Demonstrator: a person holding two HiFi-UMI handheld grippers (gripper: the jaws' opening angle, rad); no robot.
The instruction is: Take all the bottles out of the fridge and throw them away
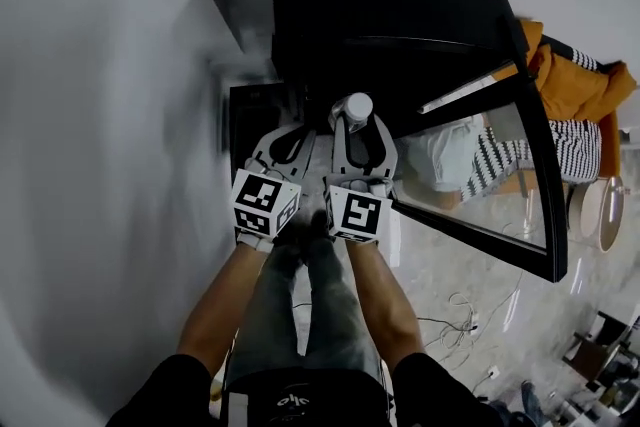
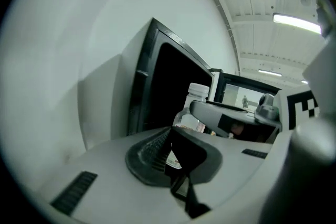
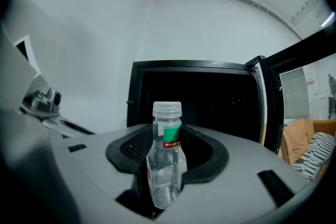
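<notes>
A small clear plastic bottle (image 3: 166, 165) with a white cap and a green-and-red label stands upright between my right gripper's (image 3: 167, 139) pads, which are shut on it. In the head view the bottle's cap (image 1: 357, 105) shows above the right gripper (image 1: 358, 123), in front of the black fridge (image 1: 380, 5). My left gripper (image 1: 289, 129) is just to its left, with its pads (image 2: 149, 152) closed together and nothing between them. From the left gripper view, the bottle (image 2: 195, 96) and the right gripper (image 2: 231, 112) appear beyond the left gripper (image 2: 171, 134). The fridge's inside (image 3: 210, 97) is too dark to make out.
The fridge's glass door (image 1: 535, 135) stands open to the right. Behind it lie an orange cloth (image 1: 575, 80) and striped cushions (image 1: 575, 150), with a round stool (image 1: 600, 210) nearby. Cables (image 1: 460, 310) trail on the marble floor. A white wall (image 1: 100, 115) is at the left.
</notes>
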